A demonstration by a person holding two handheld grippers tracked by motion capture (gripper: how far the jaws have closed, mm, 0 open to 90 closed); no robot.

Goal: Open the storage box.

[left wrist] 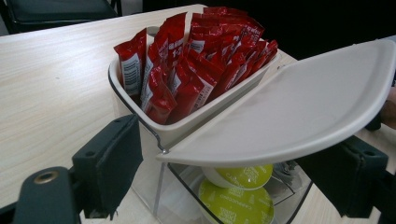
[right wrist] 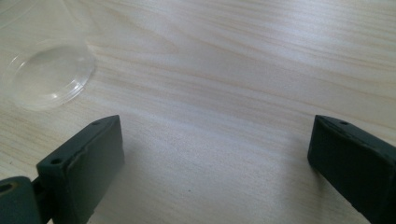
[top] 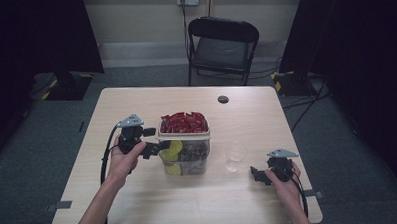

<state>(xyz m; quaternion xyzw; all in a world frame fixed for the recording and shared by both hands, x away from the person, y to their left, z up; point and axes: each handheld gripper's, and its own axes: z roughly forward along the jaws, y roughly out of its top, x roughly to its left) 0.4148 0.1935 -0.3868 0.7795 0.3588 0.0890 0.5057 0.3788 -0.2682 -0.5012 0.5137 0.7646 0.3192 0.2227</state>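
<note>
Left gripper (left wrist: pixel 233 172) jaws wide, straddling clear container (top: pixel 184 151) at worktop (top: pixel 139 204) centre, white lid (left wrist: pixel 299 107) raised, right gripper (right wrist: pixel 215 163) wide open near right edge

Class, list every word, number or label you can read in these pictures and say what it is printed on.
"12": seemingly, large white digits on a red sachet; not certain.
Barcode and small white print on the red sachets: too small to read.
Pale lettering on the green capsules in the clear container: too blurred to read.
Nothing else bears text.
</note>
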